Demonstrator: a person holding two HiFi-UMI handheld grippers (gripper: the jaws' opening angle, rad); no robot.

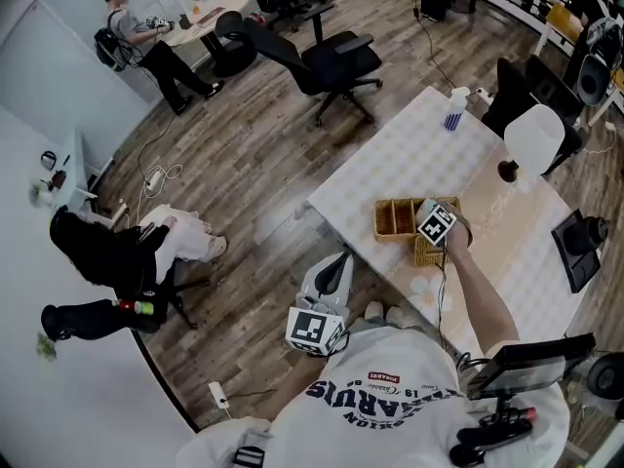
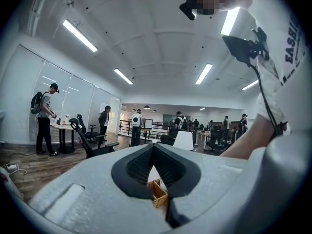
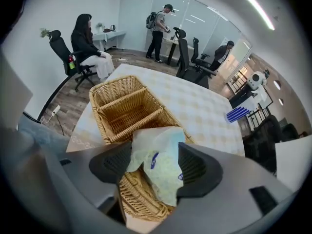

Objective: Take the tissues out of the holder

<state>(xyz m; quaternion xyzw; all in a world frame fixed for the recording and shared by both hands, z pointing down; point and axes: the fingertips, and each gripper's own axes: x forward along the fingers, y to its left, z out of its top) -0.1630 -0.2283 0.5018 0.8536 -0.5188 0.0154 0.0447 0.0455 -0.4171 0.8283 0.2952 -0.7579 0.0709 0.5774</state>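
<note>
1. Checking the right gripper, you find its jaws spread wide. The tissue pack stands between them, and the pads do not appear to clamp it.
2. Locate the tissue pack at 6 o'clock in the right gripper view. It stands upright in the near compartment of the wicker holder. The two compartments toward 11 o'clock show only bare wicker.
3. Note the left gripper: its jaws are together with nothing between them. In the head view it hangs off the table, at 7 o'clock from the holder.
4. Treat the task as barely begun, since the pack is not yet out. You probably need to close on it, lift it clear and set it down.
</note>
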